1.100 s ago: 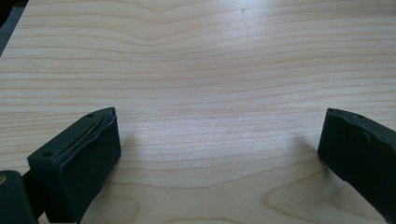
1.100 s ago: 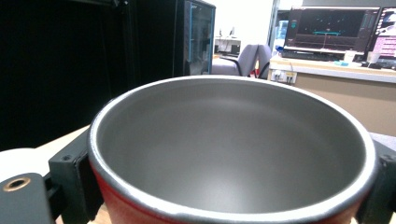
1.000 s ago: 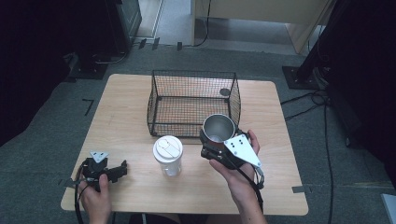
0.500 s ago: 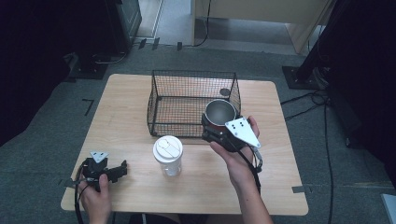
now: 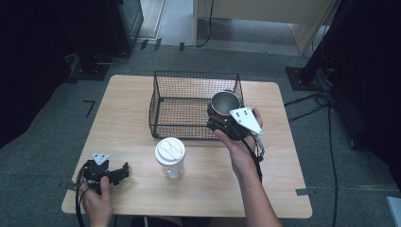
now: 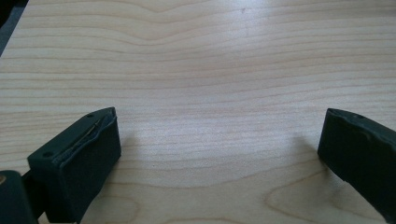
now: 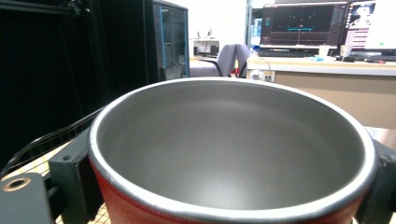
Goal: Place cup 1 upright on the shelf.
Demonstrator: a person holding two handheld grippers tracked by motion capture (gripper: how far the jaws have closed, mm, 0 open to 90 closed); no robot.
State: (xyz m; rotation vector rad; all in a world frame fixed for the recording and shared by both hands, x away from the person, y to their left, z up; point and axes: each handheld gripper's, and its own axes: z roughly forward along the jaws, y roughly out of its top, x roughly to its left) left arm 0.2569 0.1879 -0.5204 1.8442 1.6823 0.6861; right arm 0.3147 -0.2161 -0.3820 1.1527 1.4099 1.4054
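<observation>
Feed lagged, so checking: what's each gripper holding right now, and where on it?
The right gripper holds a red cup upright by its sides, just below the rim, jaws on opposite sides. The left gripper holds nothing; its jaws are open over the table.

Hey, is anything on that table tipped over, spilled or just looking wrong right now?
Nothing stands out. The red mug is upright and empty in the right gripper at the wire basket's near right corner, the lidded paper cup stands upright, and the table looks dry.
</observation>
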